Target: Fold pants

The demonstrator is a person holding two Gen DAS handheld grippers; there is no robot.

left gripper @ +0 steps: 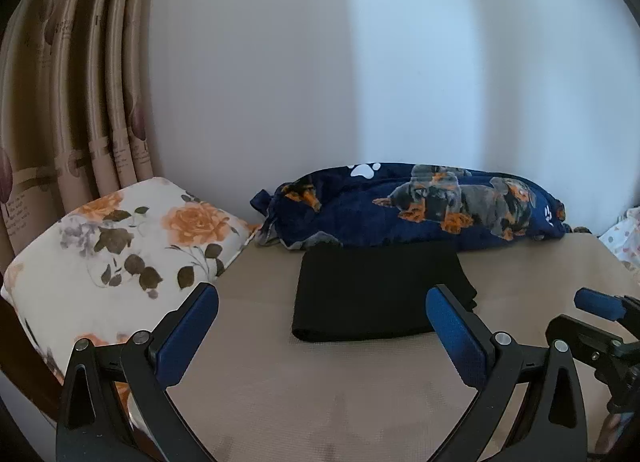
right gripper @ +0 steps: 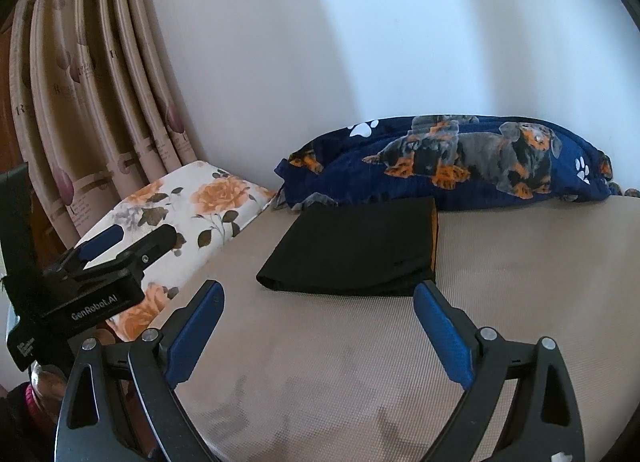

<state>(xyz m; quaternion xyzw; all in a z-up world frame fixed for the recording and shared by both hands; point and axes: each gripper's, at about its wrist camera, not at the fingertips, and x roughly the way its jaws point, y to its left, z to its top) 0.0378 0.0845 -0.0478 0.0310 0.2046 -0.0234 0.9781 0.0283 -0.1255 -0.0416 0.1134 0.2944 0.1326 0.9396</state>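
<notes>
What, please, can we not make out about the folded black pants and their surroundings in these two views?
- Folded black pants: the right near corner is hidden by the left tongs' finger in the left wrist view.
- Layers inside the fold: not visible in either view.
- Dog-print navy blanket: its lower edge is hidden behind the pants.

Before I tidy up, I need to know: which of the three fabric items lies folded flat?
The black pants, a neat rectangle on the tan mat; the dog-print blanket is bunched, the floral cushion puffy.

White lettering "GenRobot.AI" stands on the left claw [right gripper: 108, 240]; the curtain [right gripper: 80, 74] print is too blurred to read.
</notes>
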